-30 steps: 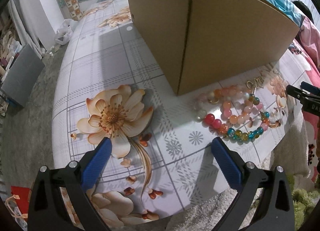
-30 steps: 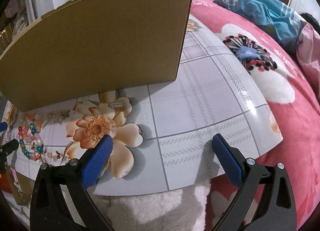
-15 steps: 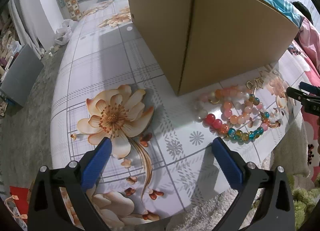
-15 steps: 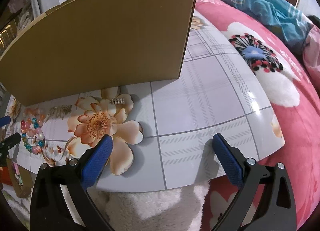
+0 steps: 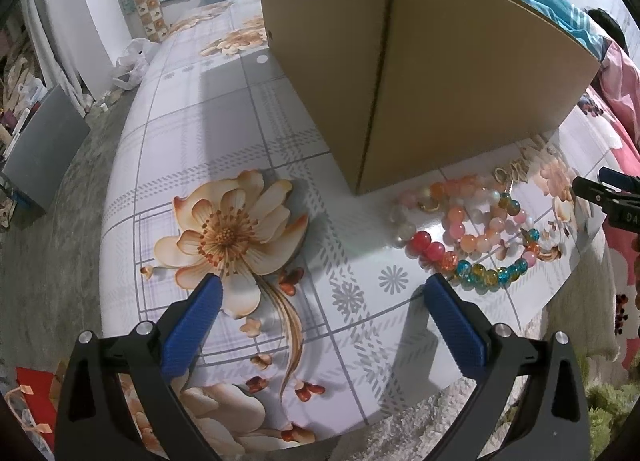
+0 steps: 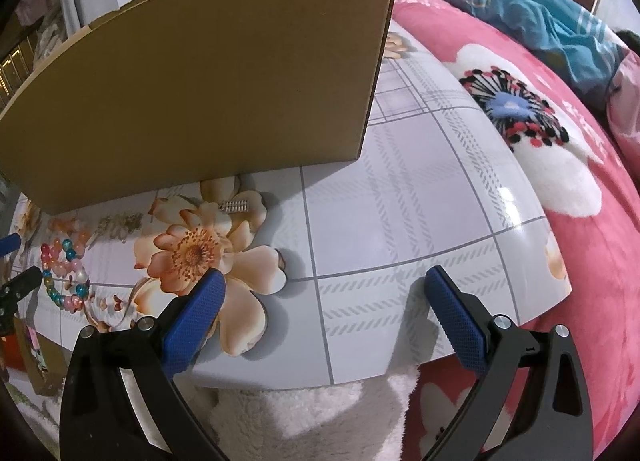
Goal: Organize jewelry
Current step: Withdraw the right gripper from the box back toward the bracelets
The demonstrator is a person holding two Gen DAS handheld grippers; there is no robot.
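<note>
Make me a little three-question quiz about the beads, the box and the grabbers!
1. True or false: the left gripper is squeezing the beaded bracelets.
2. Where do the bracelets lie: A) inside the cardboard box, B) on the table beside the box, C) on the floor?
3. Fill in: the small silver clasp lies on a printed ____ in the right wrist view.

Key: 1 false, both grippers, the right gripper too, are open and empty. 2 B. 3 flower.
</note>
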